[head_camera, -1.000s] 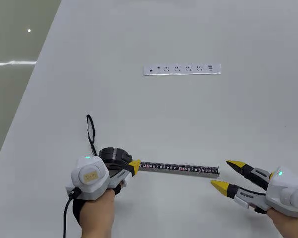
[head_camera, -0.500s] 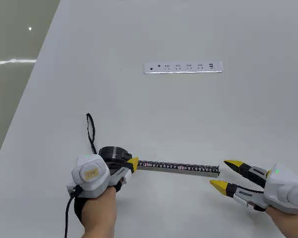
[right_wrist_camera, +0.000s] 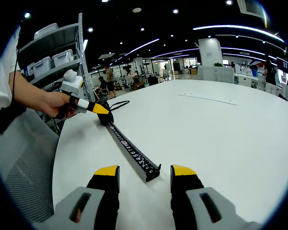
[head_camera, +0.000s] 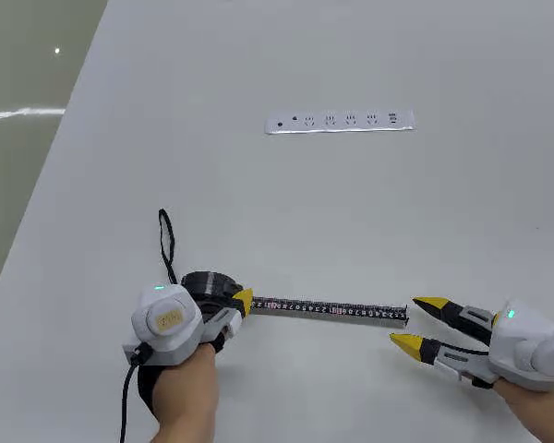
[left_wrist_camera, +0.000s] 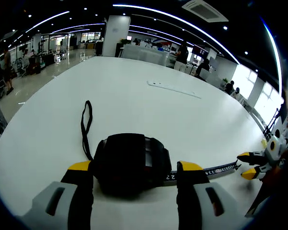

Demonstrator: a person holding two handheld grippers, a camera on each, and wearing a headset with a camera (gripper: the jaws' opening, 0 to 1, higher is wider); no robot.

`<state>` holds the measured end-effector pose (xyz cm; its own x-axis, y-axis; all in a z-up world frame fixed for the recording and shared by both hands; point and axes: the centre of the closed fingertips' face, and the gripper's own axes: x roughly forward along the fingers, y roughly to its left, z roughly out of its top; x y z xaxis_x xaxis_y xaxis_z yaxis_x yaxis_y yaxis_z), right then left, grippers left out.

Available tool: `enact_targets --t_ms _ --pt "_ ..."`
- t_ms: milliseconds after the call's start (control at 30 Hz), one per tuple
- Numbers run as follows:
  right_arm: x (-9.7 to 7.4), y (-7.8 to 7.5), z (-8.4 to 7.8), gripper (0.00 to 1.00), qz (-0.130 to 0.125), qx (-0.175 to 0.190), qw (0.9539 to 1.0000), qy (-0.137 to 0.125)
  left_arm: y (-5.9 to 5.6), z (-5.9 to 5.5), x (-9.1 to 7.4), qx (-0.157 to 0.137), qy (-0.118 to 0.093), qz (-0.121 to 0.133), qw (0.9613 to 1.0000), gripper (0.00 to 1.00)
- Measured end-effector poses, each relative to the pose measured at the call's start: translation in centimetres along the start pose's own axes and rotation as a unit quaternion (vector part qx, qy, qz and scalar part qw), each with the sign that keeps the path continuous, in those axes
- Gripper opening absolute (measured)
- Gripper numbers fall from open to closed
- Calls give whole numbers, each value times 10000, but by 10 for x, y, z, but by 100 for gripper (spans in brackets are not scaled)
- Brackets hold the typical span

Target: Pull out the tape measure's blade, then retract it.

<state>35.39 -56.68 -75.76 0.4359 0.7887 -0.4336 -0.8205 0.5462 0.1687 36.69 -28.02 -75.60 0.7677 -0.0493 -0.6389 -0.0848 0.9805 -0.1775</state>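
Observation:
A black tape measure case [head_camera: 210, 286] lies on the white table, and my left gripper [head_camera: 229, 309] is shut on it. In the left gripper view the case [left_wrist_camera: 129, 163] fills the gap between the yellow-tipped jaws of the left gripper [left_wrist_camera: 134, 167]. The blade [head_camera: 328, 310] runs out to the right, flat on the table. Its end hook [head_camera: 404, 318] lies between the fingertips of my right gripper [head_camera: 406, 321], which is open and not pinching it. In the right gripper view the hook [right_wrist_camera: 153, 173] sits between the spread jaws of the right gripper [right_wrist_camera: 145, 171].
A black wrist strap [head_camera: 168, 242] trails from the case toward the far left. A white power strip [head_camera: 339, 122] lies farther back on the table. The table's left edge [head_camera: 46, 185] drops to a glossy floor. A black cable [head_camera: 125, 406] hangs from the left gripper.
The right gripper has edged slightly left, bringing its fingertips around the blade's end. The blade's length and the left gripper look unchanged.

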Motion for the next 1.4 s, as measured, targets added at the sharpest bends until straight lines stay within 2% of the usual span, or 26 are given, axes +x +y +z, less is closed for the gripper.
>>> enact_targets --t_ms 367,733,1133,1400 --pt "2 1 -3 41 184 -54 9998 31 3 0 1 21 3 174 9998 66" --pt "3 -2 -3 39 235 -65 9997 -11 4 -2 3 23 29 304 9995 65" --pt "5 -4 -6 38 320 -66 9995 -26 5 -2 3 28 29 305 9995 65" --pt "11 -6 -8 34 507 -21 9987 -7 5 -3 3 15 46 297 9995 65"
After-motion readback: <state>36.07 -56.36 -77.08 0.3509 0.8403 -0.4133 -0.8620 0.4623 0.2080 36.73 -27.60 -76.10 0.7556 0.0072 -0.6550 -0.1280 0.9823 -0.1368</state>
